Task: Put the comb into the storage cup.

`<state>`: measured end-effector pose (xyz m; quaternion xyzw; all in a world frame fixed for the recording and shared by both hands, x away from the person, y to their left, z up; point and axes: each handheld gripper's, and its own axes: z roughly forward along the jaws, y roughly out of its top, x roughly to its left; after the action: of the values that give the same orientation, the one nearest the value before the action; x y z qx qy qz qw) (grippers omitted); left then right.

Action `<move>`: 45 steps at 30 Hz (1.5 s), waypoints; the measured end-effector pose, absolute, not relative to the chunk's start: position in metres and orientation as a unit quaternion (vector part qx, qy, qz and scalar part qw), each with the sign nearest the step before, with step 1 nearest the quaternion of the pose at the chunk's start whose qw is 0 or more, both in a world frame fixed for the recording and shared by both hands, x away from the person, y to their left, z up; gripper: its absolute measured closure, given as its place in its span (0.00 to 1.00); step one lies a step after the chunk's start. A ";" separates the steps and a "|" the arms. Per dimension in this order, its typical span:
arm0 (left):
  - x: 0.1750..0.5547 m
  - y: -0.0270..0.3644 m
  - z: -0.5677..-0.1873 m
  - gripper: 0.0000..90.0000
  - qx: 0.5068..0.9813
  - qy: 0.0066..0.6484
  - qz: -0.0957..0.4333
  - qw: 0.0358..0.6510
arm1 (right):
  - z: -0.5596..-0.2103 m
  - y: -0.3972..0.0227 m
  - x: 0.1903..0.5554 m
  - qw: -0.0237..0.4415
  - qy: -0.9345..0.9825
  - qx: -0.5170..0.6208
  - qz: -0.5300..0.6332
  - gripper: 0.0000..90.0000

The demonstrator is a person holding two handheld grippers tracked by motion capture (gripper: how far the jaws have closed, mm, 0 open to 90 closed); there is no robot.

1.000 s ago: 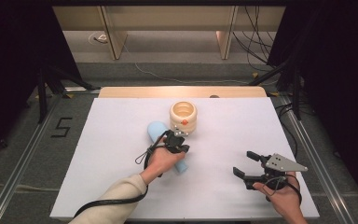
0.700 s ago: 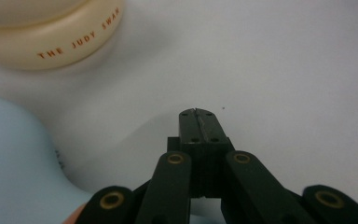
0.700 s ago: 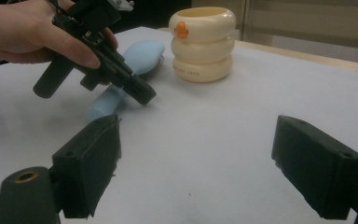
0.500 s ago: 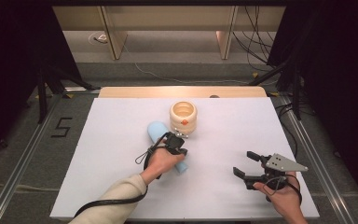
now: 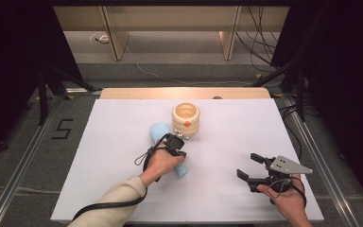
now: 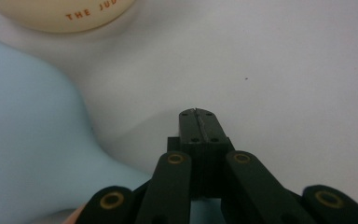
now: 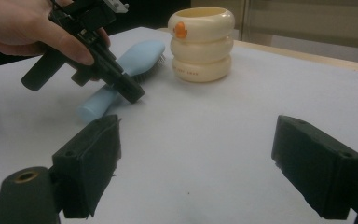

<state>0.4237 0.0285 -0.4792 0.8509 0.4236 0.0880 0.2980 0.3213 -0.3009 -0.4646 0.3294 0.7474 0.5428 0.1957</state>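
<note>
A light blue hairbrush lies on the white table cover, just left of a cream ringed cup with an orange mark. My left gripper is over the brush's handle, tilted down toward the table. In the left gripper view its jaws are shut with nothing between them, their tips over bare cover to the right of the brush and below the cup. My right gripper rests near the front right, jaws open and empty, facing the brush, the cup and the left gripper.
A wooden strip runs along the table's far edge. Metal rails flank the table, and cables trail on the floor behind. The cover's right half between cup and right gripper is bare.
</note>
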 end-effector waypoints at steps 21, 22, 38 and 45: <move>0.407 0.072 -0.473 1.00 0.860 0.431 0.088 0.259 | -0.465 -0.301 0.321 0.197 0.748 0.332 0.540 0.18; 0.406 0.073 -0.473 1.00 0.861 0.430 0.087 0.256 | -0.465 -0.301 0.321 0.197 0.747 0.332 0.541 0.18; 0.398 0.091 -0.472 1.00 0.879 0.414 0.079 0.222 | -0.465 -0.302 0.321 0.197 0.747 0.334 0.540 0.18; 0.396 0.103 -0.472 1.00 0.881 0.414 0.076 0.215 | -0.465 -0.302 0.321 0.197 0.748 0.335 0.539 0.18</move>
<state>0.3959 0.1028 -0.4720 0.8814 0.4138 0.0759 0.2146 0.3212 -0.3018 -0.4652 0.3348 0.7475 0.5390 0.1965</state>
